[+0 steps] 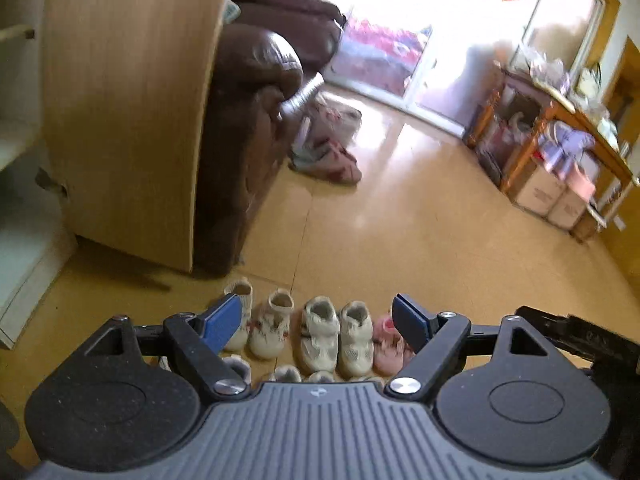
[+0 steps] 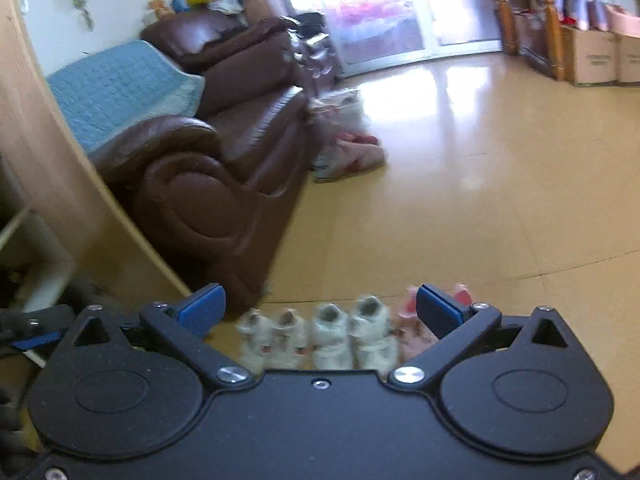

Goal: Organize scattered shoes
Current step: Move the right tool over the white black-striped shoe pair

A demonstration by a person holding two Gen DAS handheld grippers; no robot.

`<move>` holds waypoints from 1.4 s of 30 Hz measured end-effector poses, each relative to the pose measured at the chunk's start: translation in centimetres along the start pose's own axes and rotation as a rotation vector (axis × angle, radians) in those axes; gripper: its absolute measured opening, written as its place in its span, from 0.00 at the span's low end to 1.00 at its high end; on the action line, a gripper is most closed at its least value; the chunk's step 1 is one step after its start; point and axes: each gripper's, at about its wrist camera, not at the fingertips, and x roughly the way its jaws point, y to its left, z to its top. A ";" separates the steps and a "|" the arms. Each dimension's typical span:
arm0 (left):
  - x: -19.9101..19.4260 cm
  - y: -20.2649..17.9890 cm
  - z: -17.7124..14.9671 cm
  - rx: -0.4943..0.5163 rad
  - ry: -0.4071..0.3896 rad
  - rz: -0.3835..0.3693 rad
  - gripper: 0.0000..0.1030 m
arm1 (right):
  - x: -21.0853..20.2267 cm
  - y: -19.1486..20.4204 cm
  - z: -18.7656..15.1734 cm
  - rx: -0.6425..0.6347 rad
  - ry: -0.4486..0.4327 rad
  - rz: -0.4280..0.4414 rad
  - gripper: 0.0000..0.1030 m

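A row of small shoes stands on the tan floor, toes toward me. In the left wrist view it holds a cream pair with red trim, a cream strapped pair and a pink shoe; tops of more shoes peek over the gripper body. My left gripper hangs above the row, open, nothing between its blue pads. In the right wrist view the same row appears: cream shoes and pink shoes. My right gripper is open and empty above them.
A brown leather sofa with a blue cover stands left, beside a wooden cabinet panel. Bags and cloth lie on the floor by the sofa. A wooden table with boxes lines the right wall. Glass doors at the back glare brightly.
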 end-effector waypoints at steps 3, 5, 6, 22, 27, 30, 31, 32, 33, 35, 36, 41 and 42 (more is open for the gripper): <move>1.4 -0.3 -0.4 0.052 0.045 0.037 0.80 | 2.8 -1.6 -0.9 0.032 0.123 -0.016 1.00; 2.8 -0.2 -1.0 0.051 0.105 0.046 0.80 | 4.8 -2.2 -1.8 0.022 0.186 -0.038 0.99; 3.2 -0.3 -1.3 0.054 0.119 0.051 0.80 | 5.5 -2.3 -2.2 0.021 0.210 -0.041 0.98; 6.5 -0.4 -4.3 0.170 0.243 0.152 0.79 | 17.0 -5.4 -8.5 -0.060 0.523 -0.117 0.57; 5.9 0.7 -4.1 0.134 0.230 0.161 0.79 | 19.6 -6.6 -9.2 -0.046 0.563 -0.128 0.56; 6.0 1.3 -4.3 0.119 0.237 0.160 0.79 | 21.2 -6.7 -9.4 -0.030 0.576 -0.130 0.56; 6.1 1.5 -4.4 0.118 0.242 0.156 0.79 | 21.6 -6.8 -9.4 -0.023 0.580 -0.129 0.56; 6.2 1.6 -4.5 0.124 0.248 0.154 0.79 | 22.0 -6.8 -9.5 -0.019 0.579 -0.127 0.56; 6.4 1.6 -4.5 0.130 0.251 0.152 0.79 | 22.3 -6.9 -9.5 -0.017 0.579 -0.129 0.56; 6.6 1.5 -4.7 0.154 0.259 0.148 0.79 | 22.9 -7.1 -9.5 -0.003 0.586 -0.137 0.56; 6.8 1.4 -4.8 0.171 0.261 0.147 0.79 | 23.3 -7.3 -9.6 0.008 0.591 -0.144 0.56; 7.1 0.6 -5.2 0.221 0.280 0.094 0.79 | 24.3 -7.7 -9.8 0.036 0.585 -0.174 0.56; 7.1 0.5 -5.2 0.223 0.283 0.083 0.79 | 24.5 -7.7 -9.8 0.037 0.587 -0.178 0.56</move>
